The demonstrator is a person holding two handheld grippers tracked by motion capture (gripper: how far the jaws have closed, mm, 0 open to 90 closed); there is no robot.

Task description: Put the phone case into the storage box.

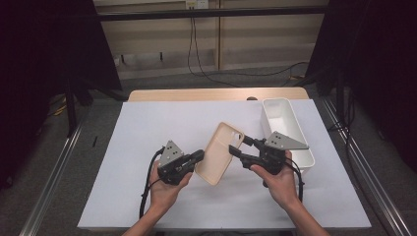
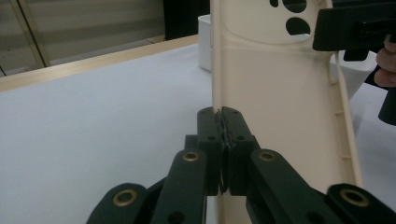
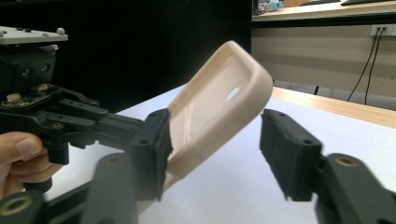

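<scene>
Clamped on one long edge of the cream phone case (image 1: 220,152), our left gripper (image 1: 196,158) holds it tilted above the white sheet (image 1: 147,132). Our right gripper (image 1: 242,146) stands wide open around the case's camera end, likely poised to take it, with the white bin (image 1: 305,147) just beside.

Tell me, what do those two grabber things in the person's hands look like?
Both are black. The left gripper and the right gripper each carry a grey three-cornered plate on top and trail a black cable. Brass-coloured rivets dot the linkages, and the jaw pads are dark and blocky. No sleeves show.
</scene>
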